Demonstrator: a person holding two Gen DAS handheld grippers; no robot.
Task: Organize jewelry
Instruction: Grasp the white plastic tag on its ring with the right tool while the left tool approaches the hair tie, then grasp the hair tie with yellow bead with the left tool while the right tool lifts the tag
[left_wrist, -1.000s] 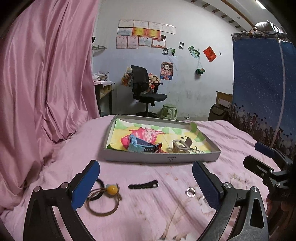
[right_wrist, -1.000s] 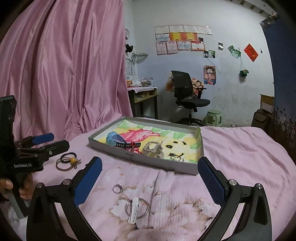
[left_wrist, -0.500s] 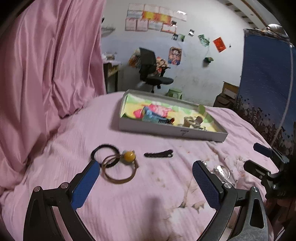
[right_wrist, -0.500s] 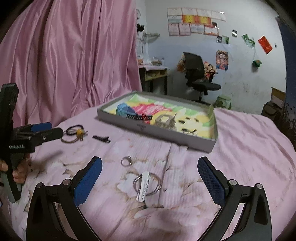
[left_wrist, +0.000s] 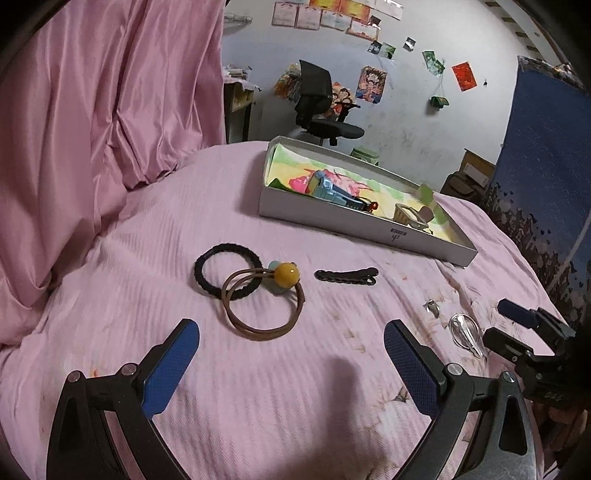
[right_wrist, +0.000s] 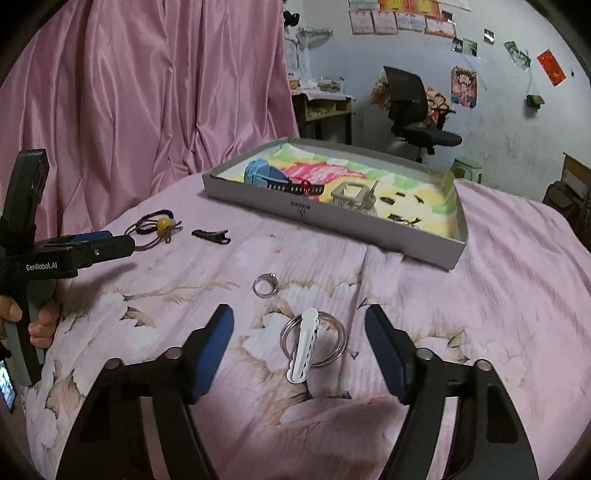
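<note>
The right gripper (right_wrist: 299, 343) is hovering with its jaws spread wide and holding nothing, framing a white hair clip (right_wrist: 303, 345) that is lying across a pair of thin silver hoops (right_wrist: 334, 341) on the pink bedspread (right_wrist: 498, 314). Just beyond them a silver ring (right_wrist: 265, 285) is sitting on the cloth. The left gripper (left_wrist: 291, 354) is likewise hanging released and empty, its blue pads (left_wrist: 168, 371) flanking a brown hair tie (left_wrist: 262, 310) with a yellow bead (left_wrist: 287, 273), which is overlapping a black hair tie (left_wrist: 227, 269). A black hair clip (left_wrist: 346, 276) is lying just beside the bead. Farther back, the grey tray (right_wrist: 332, 218) is resting on the bedspread, holding a blue watch (right_wrist: 266, 175) and other small pieces too small to tell apart.
</note>
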